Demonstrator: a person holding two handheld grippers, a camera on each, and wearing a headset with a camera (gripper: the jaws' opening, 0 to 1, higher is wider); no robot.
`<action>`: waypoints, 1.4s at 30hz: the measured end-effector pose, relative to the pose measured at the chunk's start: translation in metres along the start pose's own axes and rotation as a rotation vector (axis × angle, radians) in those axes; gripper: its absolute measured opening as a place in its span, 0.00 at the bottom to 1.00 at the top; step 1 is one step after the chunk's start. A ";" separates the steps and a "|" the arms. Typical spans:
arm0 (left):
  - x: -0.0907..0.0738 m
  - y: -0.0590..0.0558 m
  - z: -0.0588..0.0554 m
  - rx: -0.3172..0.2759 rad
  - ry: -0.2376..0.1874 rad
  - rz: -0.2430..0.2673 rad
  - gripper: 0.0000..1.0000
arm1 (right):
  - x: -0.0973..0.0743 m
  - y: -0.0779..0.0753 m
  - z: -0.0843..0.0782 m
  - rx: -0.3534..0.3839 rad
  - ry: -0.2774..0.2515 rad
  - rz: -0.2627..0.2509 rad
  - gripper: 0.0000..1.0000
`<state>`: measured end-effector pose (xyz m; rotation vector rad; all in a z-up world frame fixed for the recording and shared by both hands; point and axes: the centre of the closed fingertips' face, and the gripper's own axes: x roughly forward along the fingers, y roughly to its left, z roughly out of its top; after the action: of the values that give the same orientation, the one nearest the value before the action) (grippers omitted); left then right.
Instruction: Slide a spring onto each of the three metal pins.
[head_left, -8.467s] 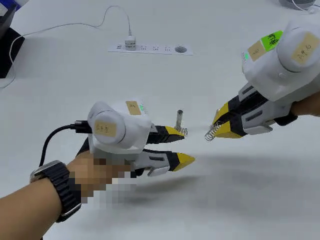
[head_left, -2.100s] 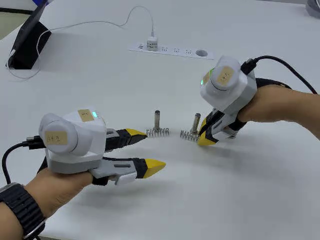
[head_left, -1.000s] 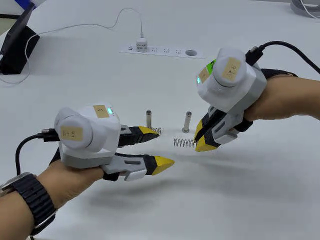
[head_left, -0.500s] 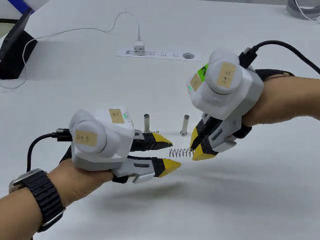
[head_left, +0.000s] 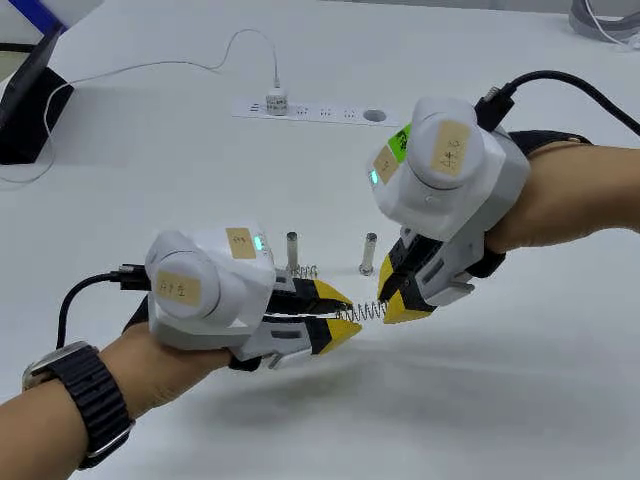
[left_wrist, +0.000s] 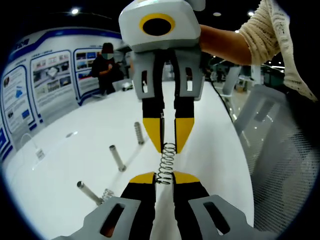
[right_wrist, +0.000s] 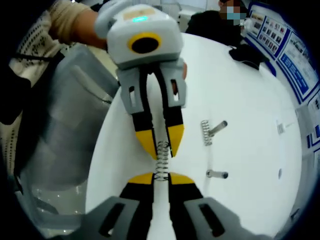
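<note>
Bridging the two tools, thin coiled steel spring (head_left: 368, 311): one end clamped in left gripper (head_left: 352, 313), other end clamped in right gripper (head_left: 389, 304); just behind, upright grey metal pin (head_left: 292, 249) with second spring (head_left: 307, 272) at base, on white table (head_left: 500, 400)

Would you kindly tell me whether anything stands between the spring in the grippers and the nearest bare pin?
Nothing visible does. The spring, gripped at its ends by the left gripper and the right gripper, hangs just in front of the bare pin, with bare table between them.
</note>
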<state>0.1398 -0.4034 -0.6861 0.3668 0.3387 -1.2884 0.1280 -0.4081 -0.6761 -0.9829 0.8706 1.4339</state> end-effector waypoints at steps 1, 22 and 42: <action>0.000 0.000 0.000 0.002 0.000 0.000 0.12 | -0.002 0.000 0.002 -0.003 -0.002 -0.003 0.12; -0.001 0.000 0.002 -0.001 -0.011 0.006 0.11 | -0.016 -0.002 0.032 -0.042 -0.047 -0.031 0.12; 0.000 0.002 0.005 -0.033 -0.039 0.014 0.11 | -0.016 -0.004 0.039 -0.045 -0.063 -0.042 0.14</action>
<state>0.1418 -0.4049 -0.6811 0.3152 0.3242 -1.2735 0.1284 -0.3779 -0.6463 -0.9788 0.7704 1.4470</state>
